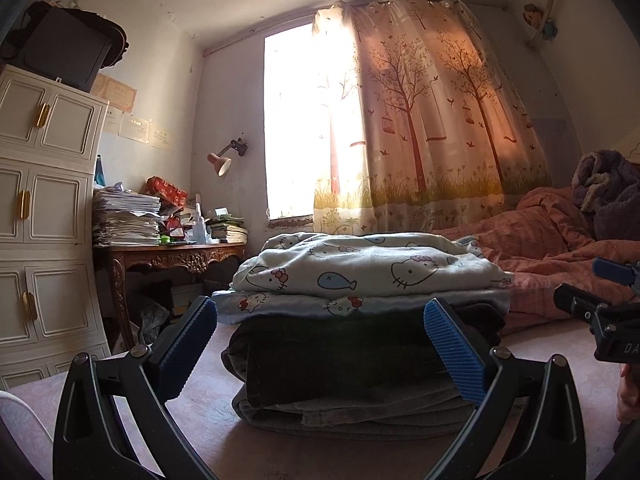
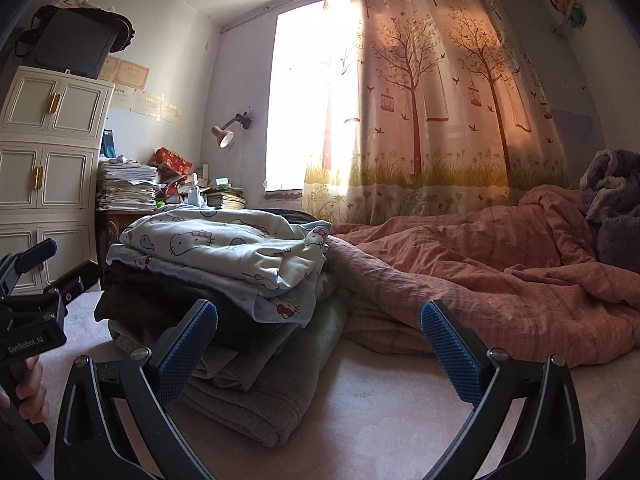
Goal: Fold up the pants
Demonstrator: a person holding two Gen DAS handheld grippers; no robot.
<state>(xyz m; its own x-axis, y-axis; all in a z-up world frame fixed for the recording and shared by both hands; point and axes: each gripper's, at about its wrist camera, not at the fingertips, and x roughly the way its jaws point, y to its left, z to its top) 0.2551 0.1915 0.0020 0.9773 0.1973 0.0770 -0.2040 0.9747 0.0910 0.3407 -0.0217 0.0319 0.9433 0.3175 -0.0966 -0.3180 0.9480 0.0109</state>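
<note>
cabinet: white cabinet (image 1: 44, 216) with gold handles at the far left, off the bed, dark bag (image 1: 68, 48) sitting on top of it
desk: carved wooden desk (image 1: 176, 252) next to the cabinet, loaded with a paper stack (image 1: 126, 216) and other clutter, pink lamp (image 1: 220, 162) on the wall above it
left gripper: left gripper (image 1: 320, 344) hangs low over the near edge of the bed, jaws spread wide, nothing between the blue pads, and the clothes stack sits dead ahead between them. in the right wrist view it shows at the left edge (image 2: 40, 268) with the person's fingers wrapped round the handle
pants: the folded pants look like the dark layers (image 1: 340, 360) in the middle of the pile, toward the near left part of the bed. can't tell exactly which layer is pants and which is something else tbh
stack: cartoon cat print clothes (image 1: 368, 268) lie folded on top of the dark stuff, a grey garment (image 2: 256, 396) at the bottom, touching the pink sheet (image 2: 380, 420)
right gripper: right gripper (image 2: 320, 344) also low over the near edge, jaws wide apart and empty, pile just to its left, bare sheet between the pads. its tip pokes in at the right edge of the left wrist view (image 1: 600, 304)
window: bright window (image 1: 292, 120) behind the bed, tree print curtain (image 1: 432, 120) drawn over its right part
blanket: rumpled salmon blanket (image 2: 500, 268) over the right side of the bed, its edge touching the pile, purple fleece (image 2: 612, 208) heaped at the far right corner
</note>
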